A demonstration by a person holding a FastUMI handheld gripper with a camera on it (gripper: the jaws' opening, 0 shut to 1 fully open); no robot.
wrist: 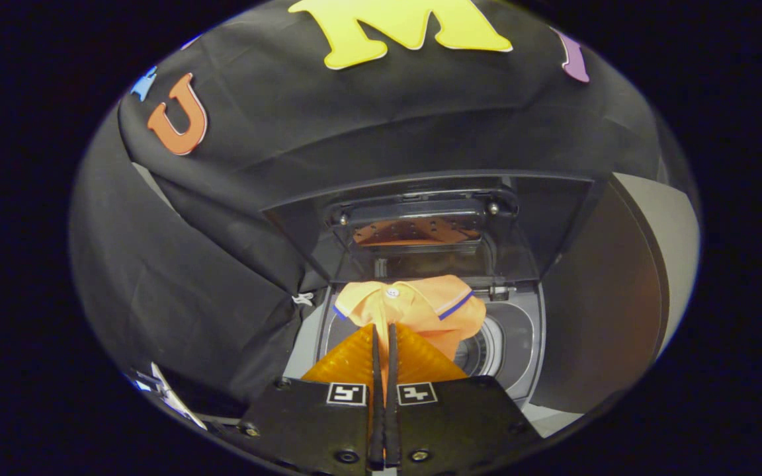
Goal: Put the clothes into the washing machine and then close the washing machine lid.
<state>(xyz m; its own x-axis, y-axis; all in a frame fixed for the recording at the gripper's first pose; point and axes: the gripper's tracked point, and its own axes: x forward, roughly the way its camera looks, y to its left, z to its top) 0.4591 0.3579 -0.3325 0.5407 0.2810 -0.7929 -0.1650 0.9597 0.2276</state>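
Over the washing machine point(520, 344), the lid point(421, 218) stands propped up at the back, so the round drum mouth point(483, 350) below is wide open, with black cloth crowding the left side. No readable brand or writing anywhere on the machine. Gripper point(384, 337) fingers are pinched nearly together on an orange shirt point(421, 307) with blue trim, which dangles right above the opening.

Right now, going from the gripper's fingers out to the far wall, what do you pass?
Gripper shut on the orange shirt → washing machine drum opening → raised lid → black cloth wall.
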